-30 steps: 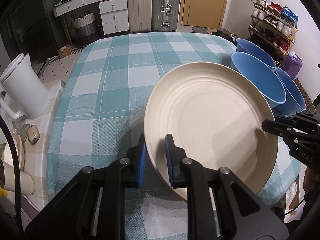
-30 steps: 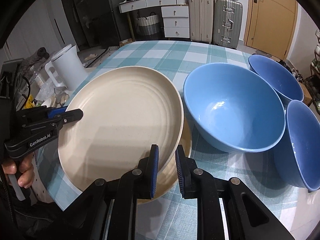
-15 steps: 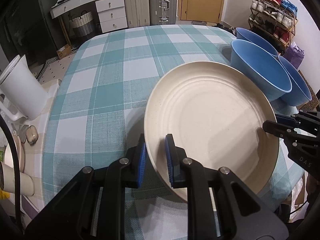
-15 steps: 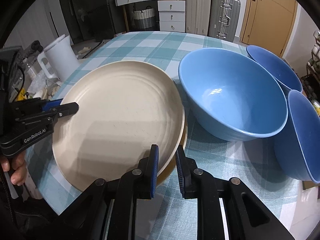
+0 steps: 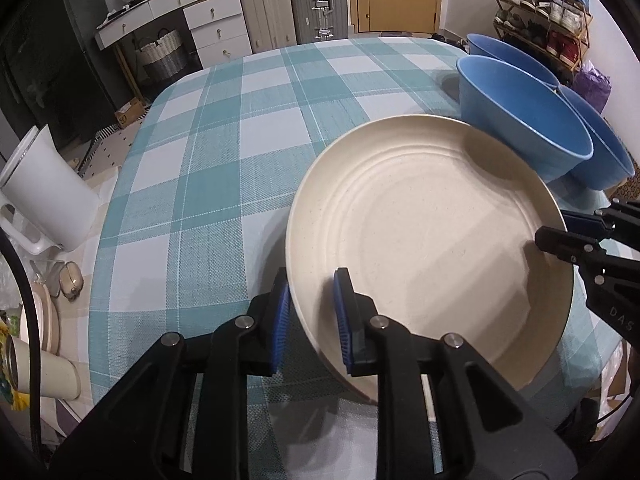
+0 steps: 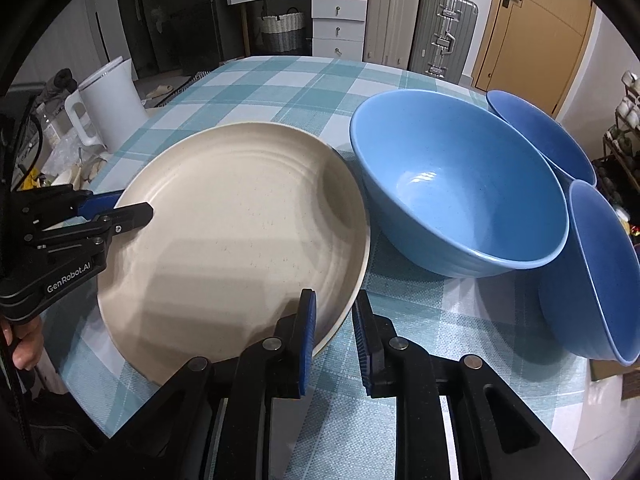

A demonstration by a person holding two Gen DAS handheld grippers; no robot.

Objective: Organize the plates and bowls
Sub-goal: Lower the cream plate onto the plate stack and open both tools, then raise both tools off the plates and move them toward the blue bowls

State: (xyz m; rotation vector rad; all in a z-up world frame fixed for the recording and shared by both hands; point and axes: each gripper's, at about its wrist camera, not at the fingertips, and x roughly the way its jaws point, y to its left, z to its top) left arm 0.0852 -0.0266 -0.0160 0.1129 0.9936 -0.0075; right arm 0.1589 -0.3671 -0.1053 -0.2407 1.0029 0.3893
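A cream plate lies low over the checked table, also in the right wrist view. My left gripper is shut on its near-left rim. My right gripper straddles the opposite rim with a visible gap around it, so it looks open; it also shows in the left wrist view. Three blue bowls stand to the right of the plate: a large one, one behind it and one at the right edge. A second plate seen earlier under the cream one is hidden.
A white kettle stands on a side counter to the left, with cups and clutter. Suitcases, drawers and a shoe rack are beyond the table. The table's far half shows bare cloth.
The cream plate has come down and now covers the plate beneath it. The right jaws have widened around the rim. Both grippers dropped closer to the table.
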